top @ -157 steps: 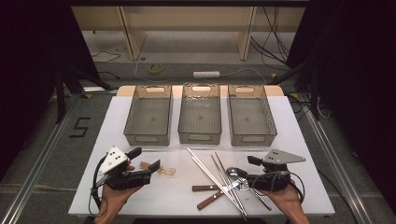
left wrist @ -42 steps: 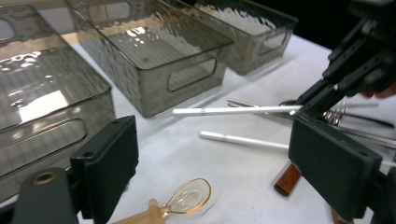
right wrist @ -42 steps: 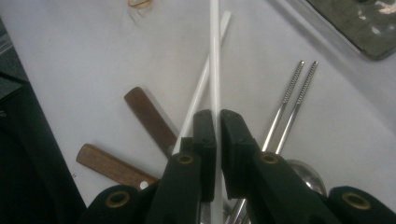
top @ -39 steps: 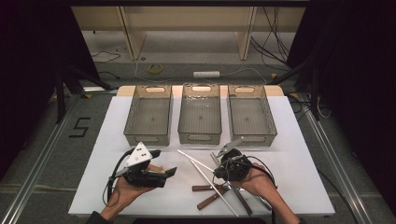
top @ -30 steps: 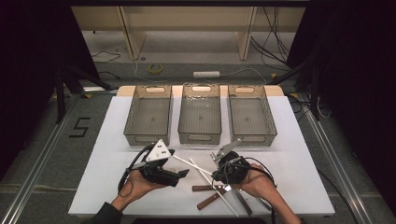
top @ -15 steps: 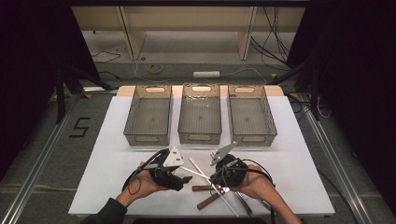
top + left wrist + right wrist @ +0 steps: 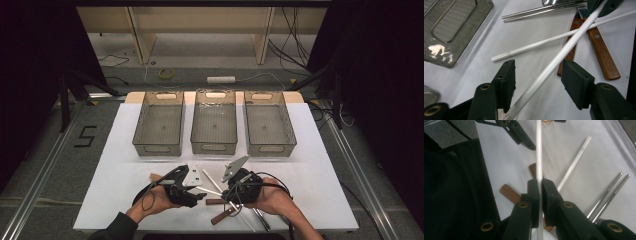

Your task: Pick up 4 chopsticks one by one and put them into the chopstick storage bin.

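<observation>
A: White plastic, that long round chopstick (image 7: 539,152), and the right tool (image 7: 540,185) has it clenched between its two black pads. Why hold it up off the white desk (image 7: 125,200) like that?

B: Looks to me like a handover. Raised and held firm, its free end reaches across to the left tool (image 7: 537,80), whose jaws have just been closing. The stick runs between those pads (image 7: 507,77), yet a gap shows on each side, so that tool is not gripping.

A: And the second white chopstick (image 7: 534,47)?

B: Flat on the desk, crossing under the lifted one and lying over the two brown wooden-handled utensils (image 7: 602,55). Lifting one stick clear of that pile is probably the point: nothing else gets dragged along.

A: The pair of thin metal chopsticks (image 7: 610,192) lies apart, untouched.

B: Yes. Three clear plastic bins (image 7: 215,145) stand in a row at the far side, all bare inside, so I'd judge sorting has barely begun.
</observation>
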`<action>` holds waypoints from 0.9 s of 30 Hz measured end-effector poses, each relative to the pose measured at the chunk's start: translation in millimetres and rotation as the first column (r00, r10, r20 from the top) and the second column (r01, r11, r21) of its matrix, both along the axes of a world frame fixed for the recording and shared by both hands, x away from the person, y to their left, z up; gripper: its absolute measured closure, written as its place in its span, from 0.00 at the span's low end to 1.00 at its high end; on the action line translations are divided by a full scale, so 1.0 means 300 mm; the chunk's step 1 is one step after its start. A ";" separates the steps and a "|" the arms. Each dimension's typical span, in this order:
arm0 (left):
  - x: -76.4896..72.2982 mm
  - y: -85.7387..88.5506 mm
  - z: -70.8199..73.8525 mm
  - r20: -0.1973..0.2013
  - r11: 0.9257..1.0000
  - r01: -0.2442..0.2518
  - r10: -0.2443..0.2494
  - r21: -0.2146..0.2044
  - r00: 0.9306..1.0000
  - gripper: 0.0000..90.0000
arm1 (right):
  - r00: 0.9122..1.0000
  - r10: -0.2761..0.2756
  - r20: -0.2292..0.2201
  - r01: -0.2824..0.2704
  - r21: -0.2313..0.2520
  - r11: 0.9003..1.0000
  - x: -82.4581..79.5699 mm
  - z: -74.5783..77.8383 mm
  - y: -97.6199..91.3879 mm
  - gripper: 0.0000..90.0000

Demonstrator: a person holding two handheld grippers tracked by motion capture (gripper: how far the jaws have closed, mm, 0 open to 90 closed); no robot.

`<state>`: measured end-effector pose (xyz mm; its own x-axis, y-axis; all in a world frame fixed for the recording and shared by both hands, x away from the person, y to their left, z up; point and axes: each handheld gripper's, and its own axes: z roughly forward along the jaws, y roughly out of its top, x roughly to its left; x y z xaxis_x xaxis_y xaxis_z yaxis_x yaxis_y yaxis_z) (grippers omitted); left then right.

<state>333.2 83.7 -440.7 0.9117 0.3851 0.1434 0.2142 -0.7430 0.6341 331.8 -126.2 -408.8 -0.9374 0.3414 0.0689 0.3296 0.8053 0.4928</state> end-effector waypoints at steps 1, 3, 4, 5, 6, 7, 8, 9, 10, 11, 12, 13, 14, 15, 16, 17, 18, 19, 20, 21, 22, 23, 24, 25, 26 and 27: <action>-0.001 -0.001 0.000 0.002 1.000 0.007 -0.007 0.008 1.000 0.50 | 1.000 0.000 0.000 0.000 0.000 1.000 0.000 0.000 0.000 0.96; -0.005 -0.002 -0.001 0.002 1.000 0.023 -0.023 0.021 1.000 0.54 | 1.000 0.014 -0.001 -0.014 -0.002 1.000 -0.001 -0.001 0.002 0.96; -0.008 -0.003 -0.002 0.003 0.999 0.029 -0.029 0.024 1.000 0.54 | 1.000 0.014 -0.001 -0.014 -0.002 1.000 -0.001 -0.001 0.002 0.96; -0.010 -0.004 -0.002 0.005 0.999 0.038 -0.038 0.031 0.999 0.57 | 1.000 0.021 -0.002 -0.021 -0.007 1.000 -0.001 -0.001 0.002 0.96; -0.012 -0.005 -0.003 0.009 0.999 0.041 -0.042 0.035 0.999 0.58 | 1.000 0.031 -0.003 -0.031 -0.015 0.999 -0.001 -0.003 0.002 0.96; -0.014 -0.006 -0.003 0.008 0.998 0.050 -0.051 0.042 0.999 0.58 | 1.000 0.031 -0.003 -0.031 -0.015 0.999 -0.001 -0.003 0.002 0.96; -0.016 -0.007 -0.004 0.012 0.997 0.056 -0.057 0.048 0.998 0.59 | 0.999 0.034 -0.003 -0.034 -0.017 0.999 -0.001 -0.003 0.002 0.96; -0.017 -0.007 -0.005 0.011 0.997 0.062 -0.062 0.050 0.998 0.61 | 0.999 0.038 -0.004 -0.038 -0.018 0.999 -0.001 -0.003 0.002 0.96; -0.018 -0.007 -0.006 0.011 0.996 0.067 -0.068 0.054 0.998 0.63 | 0.999 0.037 -0.009 -0.037 -0.015 0.999 -0.003 -0.004 0.003 0.96; -0.019 -0.007 -0.007 0.011 0.996 0.071 -0.072 0.054 0.997 0.63 | 0.999 0.037 -0.009 -0.037 -0.015 0.999 -0.003 -0.004 0.003 0.96; -0.020 -0.007 -0.007 0.007 0.995 0.078 -0.078 0.056 0.997 0.65 | 0.999 0.043 -0.009 -0.044 -0.021 0.999 -0.004 -0.005 0.003 0.96; -0.021 -0.008 -0.008 0.005 0.995 0.081 -0.082 0.055 0.997 0.66 | 0.999 0.048 -0.008 -0.048 -0.023 0.999 -0.004 -0.006 0.003 0.96; -0.020 -0.007 -0.009 0.005 0.994 0.088 -0.089 0.061 0.996 0.67 | 0.999 0.050 -0.009 -0.050 -0.024 0.998 -0.004 -0.006 0.004 0.96; -0.021 -0.007 -0.010 0.004 0.994 0.092 -0.093 0.064 0.996 0.68 | 0.999 0.051 -0.009 -0.051 -0.026 0.998 -0.005 -0.007 0.005 0.96; -0.022 -0.008 -0.012 0.001 0.993 0.095 -0.095 0.063 0.995 0.69 | 0.999 0.054 -0.009 -0.054 -0.027 0.998 -0.005 -0.008 0.005 0.96; -0.022 -0.007 -0.012 0.004 0.992 0.103 -0.104 0.073 0.995 0.69 | 0.999 0.054 -0.009 -0.054 -0.027 0.998 -0.005 -0.008 0.005 0.96; -0.024 -0.008 -0.013 0.004 0.992 0.105 -0.106 0.071 0.994 0.70 | 0.998 0.057 -0.009 -0.057 -0.027 0.998 -0.005 -0.009 0.005 0.96; -0.025 -0.009 -0.012 0.003 0.991 0.109 -0.109 0.073 0.994 0.71 | 0.998 0.061 -0.012 -0.061 -0.029 0.998 -0.005 -0.010 0.005 0.96; -0.027 -0.010 -0.011 0.003 0.991 0.114 -0.115 0.075 0.993 0.72 | 0.998 0.063 -0.012 -0.064 -0.031 0.997 -0.005 -0.011 0.005 0.95; -0.029 -0.011 -0.011 0.003 0.990 0.120 -0.120 0.077 0.993 0.73 | 0.998 0.065 -0.014 -0.065 -0.030 0.997 -0.006 -0.011 0.006 0.96; -0.029 -0.010 -0.009 0.006 0.988 0.125 -0.126 0.091 0.992 0.75 | 0.997 0.070 -0.015 -0.070 -0.030 0.997 -0.007 -0.011 0.006 0.95; -0.030 -0.010 -0.008 0.004 0.987 0.129 -0.130 0.093 0.992 0.76 | 0.997 0.074 -0.015 -0.074 -0.030 0.997 -0.007 -0.011 0.006 0.95; -0.030 -0.009 -0.006 0.001 0.986 0.137 -0.137 0.097 0.991 0.78 | 0.997 0.079 -0.013 -0.080 -0.032 0.996 -0.007 -0.011 0.006 0.95; -0.032 -0.008 -0.005 -0.003 0.985 0.142 -0.142 0.101 0.990 0.79 | 0.996 0.091 -0.015 -0.092 -0.029 0.995 -0.006 -0.012 0.004 0.95; -0.034 -0.008 -0.004 -0.003 0.984 0.148 -0.148 0.103 0.989 0.80 | 0.995 0.098 -0.017 -0.098 -0.027 0.995 -0.005 -0.013 0.003 0.95; -0.037 -0.009 -0.003 -0.007 0.982 0.158 -0.158 0.107 0.987 0.80 | 0.995 0.098 -0.017 -0.098 -0.027 0.995 -0.005 -0.013 0.003 0.95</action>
